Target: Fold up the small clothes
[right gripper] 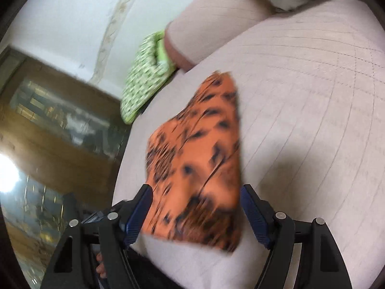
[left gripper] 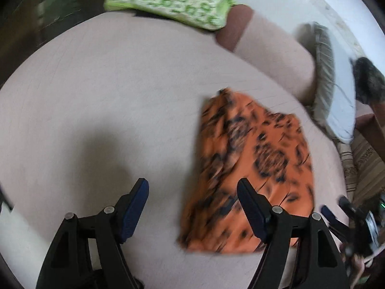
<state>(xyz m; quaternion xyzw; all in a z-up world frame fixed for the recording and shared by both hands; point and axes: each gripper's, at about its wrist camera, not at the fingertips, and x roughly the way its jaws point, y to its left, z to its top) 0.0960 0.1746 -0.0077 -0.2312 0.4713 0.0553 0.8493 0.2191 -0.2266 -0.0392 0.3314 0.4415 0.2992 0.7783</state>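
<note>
An orange cloth with black leopard spots (left gripper: 255, 168) lies folded and flat on the pale pink sofa seat (left gripper: 108, 96). My left gripper (left gripper: 192, 187) is open and empty above the seat, with the cloth under its right finger. In the right wrist view the same cloth (right gripper: 199, 159) lies in front of my right gripper (right gripper: 196, 192), which is open with the cloth's near edge between its fingers; the blur hides whether it touches the cloth. The right gripper also shows at the left wrist view's right edge (left gripper: 336, 212).
A green patterned cushion (left gripper: 170, 0) lies at the far end of the sofa (right gripper: 146, 77). A grey and white cushion (left gripper: 329, 84) leans on the backrest (left gripper: 272, 55). A glass table (right gripper: 36, 192) stands beside the sofa edge.
</note>
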